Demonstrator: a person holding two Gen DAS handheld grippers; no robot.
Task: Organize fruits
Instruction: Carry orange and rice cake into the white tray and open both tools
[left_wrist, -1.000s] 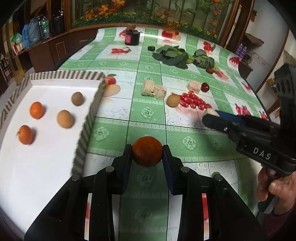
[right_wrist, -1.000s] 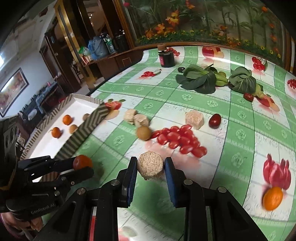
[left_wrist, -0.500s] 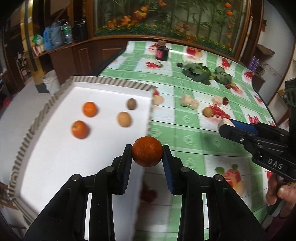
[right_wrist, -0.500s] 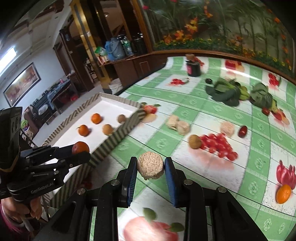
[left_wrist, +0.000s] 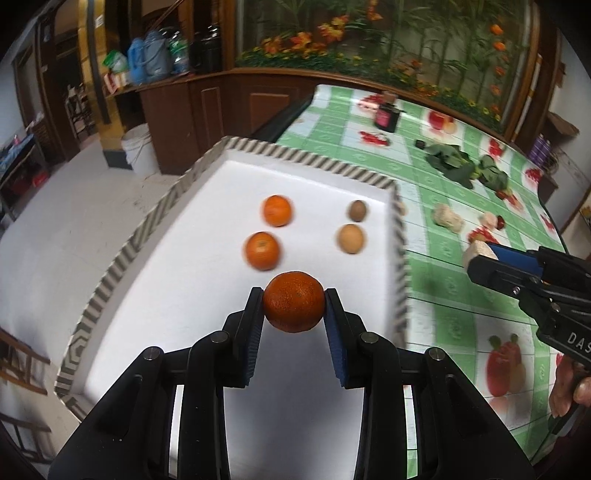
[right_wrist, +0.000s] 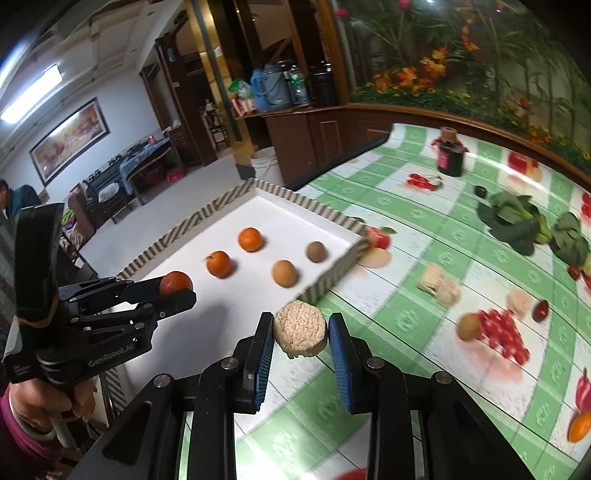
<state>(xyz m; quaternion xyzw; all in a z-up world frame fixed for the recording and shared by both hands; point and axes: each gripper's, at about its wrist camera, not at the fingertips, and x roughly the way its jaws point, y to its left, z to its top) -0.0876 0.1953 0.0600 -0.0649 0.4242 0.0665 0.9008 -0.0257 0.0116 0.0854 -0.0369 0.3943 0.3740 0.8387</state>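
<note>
My left gripper (left_wrist: 294, 302) is shut on an orange tangerine (left_wrist: 294, 301) and hangs over the near part of the white tray (left_wrist: 207, 295). In the tray lie two tangerines (left_wrist: 262, 250) (left_wrist: 277, 209) in a left column and two brown round fruits (left_wrist: 351, 238) (left_wrist: 357, 210) in a right column. My right gripper (right_wrist: 301, 334) is shut on a tan, grainy round cake (right_wrist: 301, 332), held above the tablecloth just off the tray's striped right wall (right_wrist: 332, 277). The right wrist view also shows the left gripper (right_wrist: 177, 286) with its tangerine (right_wrist: 176, 282).
On the green checked tablecloth (right_wrist: 406, 321) lie a brown fruit (right_wrist: 468, 325), beige chunks (right_wrist: 439, 284), a dark red fruit (right_wrist: 541, 309), leafy greens (right_wrist: 532, 229) and a dark jar (right_wrist: 450, 155). A person's hand (right_wrist: 33, 402) holds the left gripper. A white bucket (left_wrist: 138, 147) stands on the floor.
Both grippers have swung left with their loads. The left one now hangs over the tray instead of the tablecloth; the right one has come up beside the tray's right wall.
</note>
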